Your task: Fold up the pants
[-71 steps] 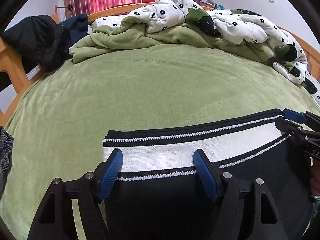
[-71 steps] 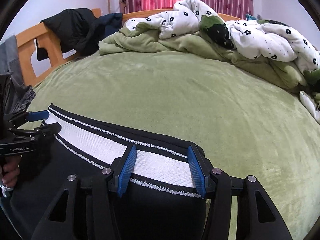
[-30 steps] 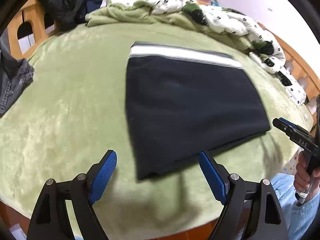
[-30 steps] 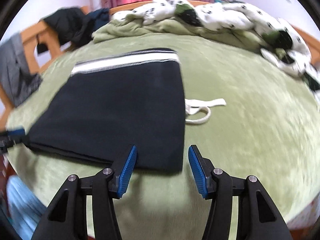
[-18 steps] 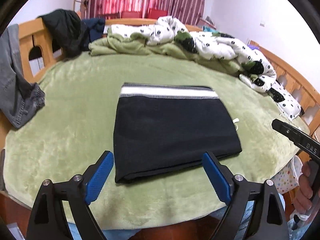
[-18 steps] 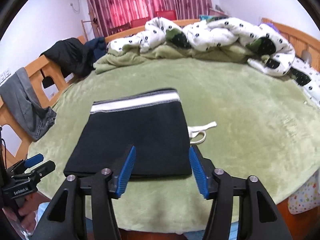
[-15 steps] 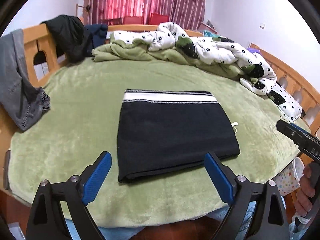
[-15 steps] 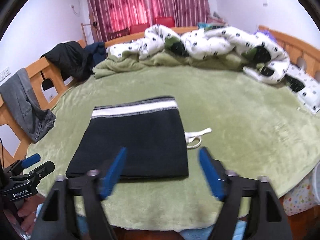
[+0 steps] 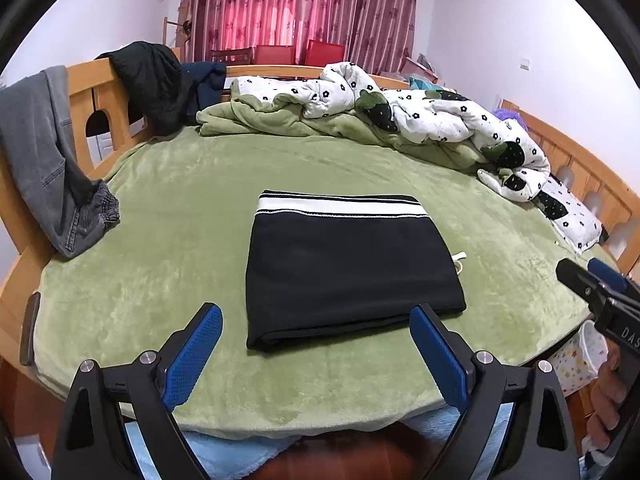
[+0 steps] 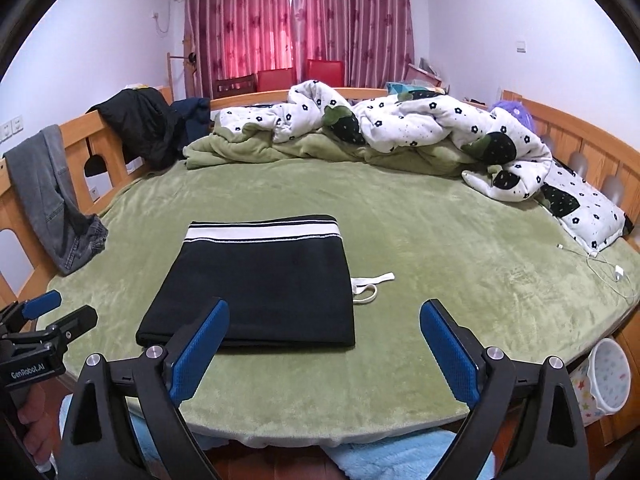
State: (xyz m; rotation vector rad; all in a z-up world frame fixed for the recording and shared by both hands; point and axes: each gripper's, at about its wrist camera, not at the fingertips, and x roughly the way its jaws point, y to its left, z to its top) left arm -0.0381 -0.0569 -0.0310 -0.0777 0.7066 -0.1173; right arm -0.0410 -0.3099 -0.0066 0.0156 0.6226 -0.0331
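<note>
The black pants [image 9: 344, 268] lie folded into a flat rectangle on the green bed cover [image 9: 168, 248], the white-striped waistband at the far edge. They also show in the right wrist view [image 10: 260, 280], with a white drawstring [image 10: 370, 286] sticking out at their right side. My left gripper [image 9: 316, 348] is open and empty, held back over the bed's near edge. My right gripper [image 10: 322, 344] is open and empty too, also back from the pants. Each gripper shows at the edge of the other's view.
A rumpled white flowered quilt [image 9: 420, 116] and green blanket [image 9: 260, 120] lie along the far side. Grey jeans [image 9: 44, 160] and a dark jacket [image 9: 152, 80] hang on the wooden bed rail at the left. A charging cable [image 10: 600, 264] lies at the right. A small bin [image 10: 608, 376] stands beside the bed.
Both grippers let go of the waistband and pulled back and up from the bed. The pants now lie folded and free. The right gripper's jaws have opened wider.
</note>
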